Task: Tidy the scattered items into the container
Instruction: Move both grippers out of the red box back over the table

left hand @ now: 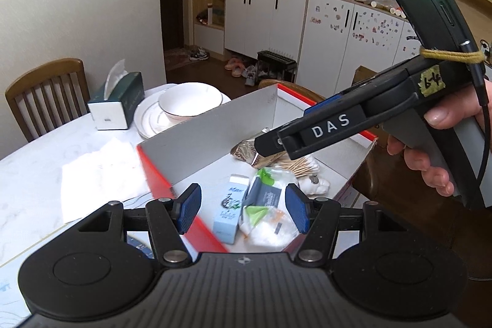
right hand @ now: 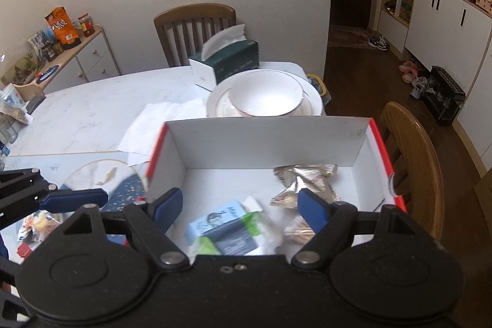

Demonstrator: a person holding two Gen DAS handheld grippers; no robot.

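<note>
Container nearly filled, both hand-held grippers empty above it

Container [right hand: 267, 140], a white box with red edges, sits on the tabletop [right hand: 101, 109], filling the centre and right of the right wrist view. Going left to right in that view: at the lower left, outside the box, a small colourful packet [right hand: 33, 223] lies on the tabletop just under the left hand-held gripper [right hand: 77, 199]; whether it counts as a scattered item I cannot tell for sure, but it looks like one. Inside the box, at lower centre, lie a pale blue carton [right hand: 215, 219] and a grey-and-green pouch [right hand: 236, 239]; to the right are foil snack packets [right hand: 304, 177] and a bundle of cotton swabs [right hand: 299, 231].

The right hand-held gripper [right hand: 238, 208] hangs over the box with its blue pads wide apart and nothing between them. In the left wrist view the left hand-held gripper likewise stands part-open and empty over the box's near edge.

My judgement: a drop into the box is done and the step in hand is leaving it. The next move calls for swinging a gripper to the lower-left packet, straddling it with open pads, closing, and carrying it over the red rim.
</note>
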